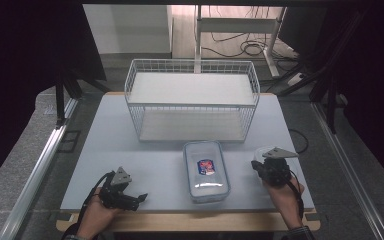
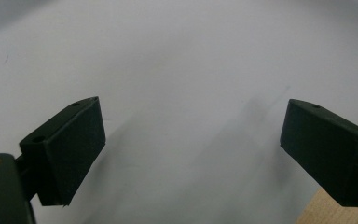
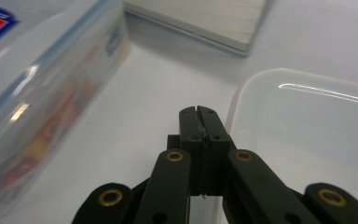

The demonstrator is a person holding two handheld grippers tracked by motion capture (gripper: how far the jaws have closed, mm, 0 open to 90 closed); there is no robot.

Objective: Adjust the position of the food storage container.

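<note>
A clear lidded plastic box (image 1: 206, 170) with a red and blue label lies on the white table (image 1: 130, 145), near the front middle. My left gripper (image 1: 139, 199) rests at the front left, jaws pointing right. In the left gripper view it (image 2: 193, 126) is open over bare table with nothing between its jaws. My right gripper (image 1: 258, 165) is right of the box. Its jaws (image 3: 199, 111) are shut, tips beside the rim of an open clear tub (image 3: 307, 130), with the lidded box (image 3: 37, 93) to their left. I see nothing held.
A white wire basket rack (image 1: 192, 100) with two pale shelves stands at the back middle of the table. Its lower board (image 3: 205, 18) lies ahead of the right gripper. The wooden front edge (image 2: 340, 210) runs close to the left gripper.
</note>
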